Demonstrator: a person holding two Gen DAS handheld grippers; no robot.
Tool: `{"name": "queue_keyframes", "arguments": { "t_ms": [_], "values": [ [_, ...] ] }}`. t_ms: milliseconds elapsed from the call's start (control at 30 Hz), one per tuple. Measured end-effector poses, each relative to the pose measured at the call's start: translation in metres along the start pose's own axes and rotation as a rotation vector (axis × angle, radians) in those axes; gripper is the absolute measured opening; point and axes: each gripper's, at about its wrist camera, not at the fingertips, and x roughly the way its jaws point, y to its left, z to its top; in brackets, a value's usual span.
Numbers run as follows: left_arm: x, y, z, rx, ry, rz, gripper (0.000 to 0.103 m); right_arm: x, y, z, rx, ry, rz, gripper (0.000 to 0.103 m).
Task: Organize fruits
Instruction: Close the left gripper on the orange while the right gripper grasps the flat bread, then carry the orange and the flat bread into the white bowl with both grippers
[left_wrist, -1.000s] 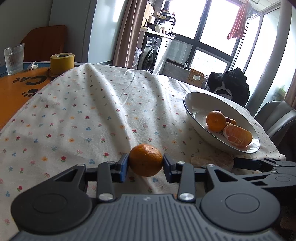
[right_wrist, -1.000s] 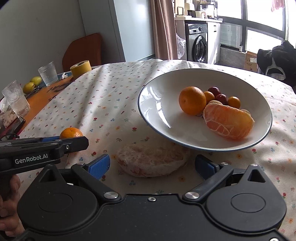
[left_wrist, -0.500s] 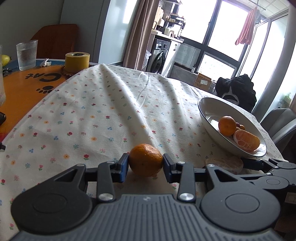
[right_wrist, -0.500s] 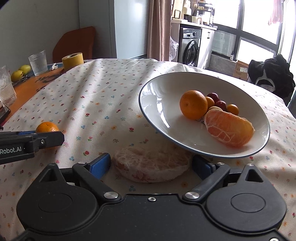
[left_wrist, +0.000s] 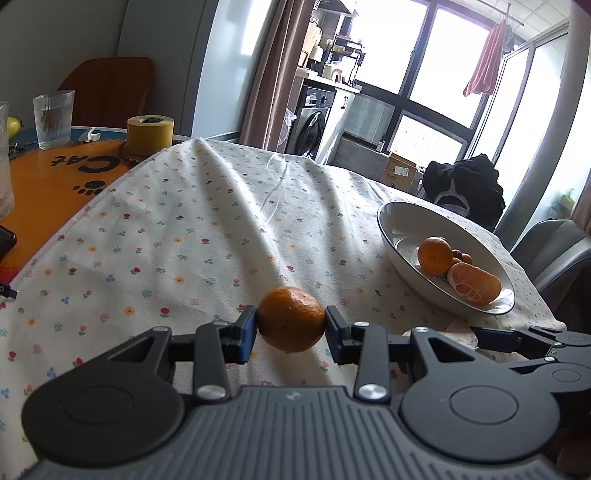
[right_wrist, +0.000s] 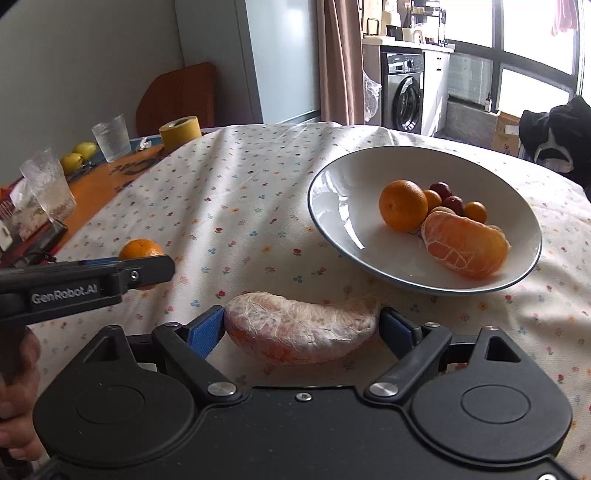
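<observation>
The worktop (right_wrist: 258, 192) wears a cream flowered cloth (left_wrist: 184, 229) over most of its top; a bare orange strip with dark lettering shows at the far left, partly cut off by the frame edge. On the right of the cloth sits a wide white bowl (right_wrist: 332, 192) with a dark rim. Inside it lie a peeled orange half (right_wrist: 465, 243), long axis running left to right, a whole orange (right_wrist: 402, 205) to its left, and several small round fruits (right_wrist: 452, 203) behind, red and orange, partly hidden, so their number and kind are hard to tell.

Near the bowl's front edge, the right gripper (right_wrist: 301, 326) holds a peeled citrus piece (right_wrist: 301, 325), pith-covered; its long axis spans the gap, and both blue fingers (right_wrist: 205, 328) press its ends. In the right wrist view its underside sits close to the cloth; whether it touches cannot be told.

To the left, well apart from the bowl, the left gripper (left_wrist: 290, 328) clamps a small mandarin (left_wrist: 290, 319) between its two fingers, above the cloth. In the right wrist view the gripper's black body covers the fruit's lower part.

At the far left stand a yellow tape roll (left_wrist: 149, 134) and a ribbed glass (left_wrist: 53, 118).
</observation>
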Motion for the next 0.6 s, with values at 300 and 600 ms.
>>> {"name": "queue_keyframes", "arguments": {
  "t_ms": [300,600],
  "values": [
    [-0.013,-0.012,0.006,0.023,-0.029,-0.001,0.038,-0.022,-0.001,0.006,-0.005,-0.046,0.002,0.086],
    [-0.024,-0.021,0.011,0.039,-0.054,0.004,0.038,-0.036,-0.018,0.013,0.029,-0.094,-0.039,0.086]
  ]
}}
